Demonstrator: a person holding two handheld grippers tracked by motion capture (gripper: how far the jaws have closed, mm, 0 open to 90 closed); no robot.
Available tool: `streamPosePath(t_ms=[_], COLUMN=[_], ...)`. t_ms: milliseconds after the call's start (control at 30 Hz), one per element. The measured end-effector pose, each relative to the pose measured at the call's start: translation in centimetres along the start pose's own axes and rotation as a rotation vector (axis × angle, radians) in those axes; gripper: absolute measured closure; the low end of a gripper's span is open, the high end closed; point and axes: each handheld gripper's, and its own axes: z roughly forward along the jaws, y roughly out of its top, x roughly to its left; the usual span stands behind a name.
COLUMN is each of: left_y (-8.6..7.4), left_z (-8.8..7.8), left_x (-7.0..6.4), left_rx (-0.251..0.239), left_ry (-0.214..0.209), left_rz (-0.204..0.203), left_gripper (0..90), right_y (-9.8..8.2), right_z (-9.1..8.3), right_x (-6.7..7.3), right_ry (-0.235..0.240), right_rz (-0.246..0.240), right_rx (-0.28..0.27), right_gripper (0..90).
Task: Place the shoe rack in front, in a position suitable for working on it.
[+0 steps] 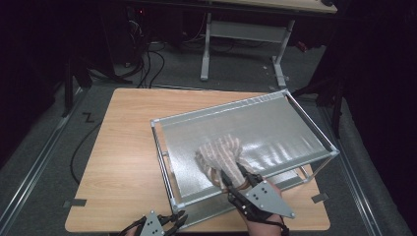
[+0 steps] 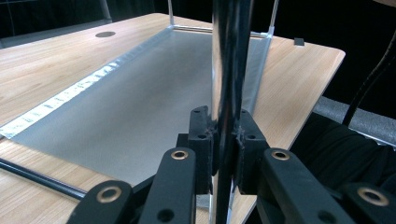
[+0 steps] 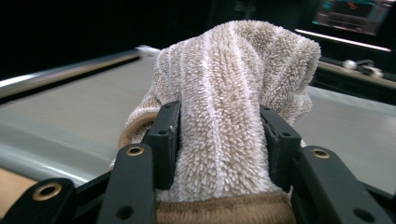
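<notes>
The right tongs grip a bunched beige striped towel that lies on the near part of the silvery top sheet of a metal rack. The rack stands on the right half of the wooden surface. At the near edge, the left tongs are clamped tight on the rack's upright chrome post.

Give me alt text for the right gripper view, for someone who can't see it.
The right gripper holds a bunched beige striped towel between its two black jaws, the pads pressing into its pile. The towel sits over the grey metal shelf of a rack, with a dark room behind.
</notes>
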Motion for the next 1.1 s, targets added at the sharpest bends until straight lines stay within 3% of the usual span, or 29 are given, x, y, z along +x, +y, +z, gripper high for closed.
streamPosePath(t_ms=[400, 500, 700, 1100], left_y=[0.0, 0.0, 0.0, 0.0], left_z=[0.1, 0.0, 0.0, 0.0], left_x=[0.0, 0.0, 0.0, 0.1], left_rx=[0.002, 0.002, 0.001, 0.002], left_ry=[-0.015, -0.017, -0.017, -0.026], left_rz=[0.007, 0.008, 0.008, -0.001], left_gripper=[80.2, 80.2, 80.2, 80.3], right_y=[1.6, 1.8, 1.8, 1.6], right_z=[0.7, 0.7, 0.8, 0.8], right_x=[5.7, 6.8, 6.8, 6.2], right_ry=[0.169, 0.177, 0.189, 0.163], right_rz=[-0.064, -0.1, -0.085, -0.101], right_rx=[-0.03, -0.038, -0.035, -0.029], right_gripper=[54.9, 55.2, 55.0, 54.5])
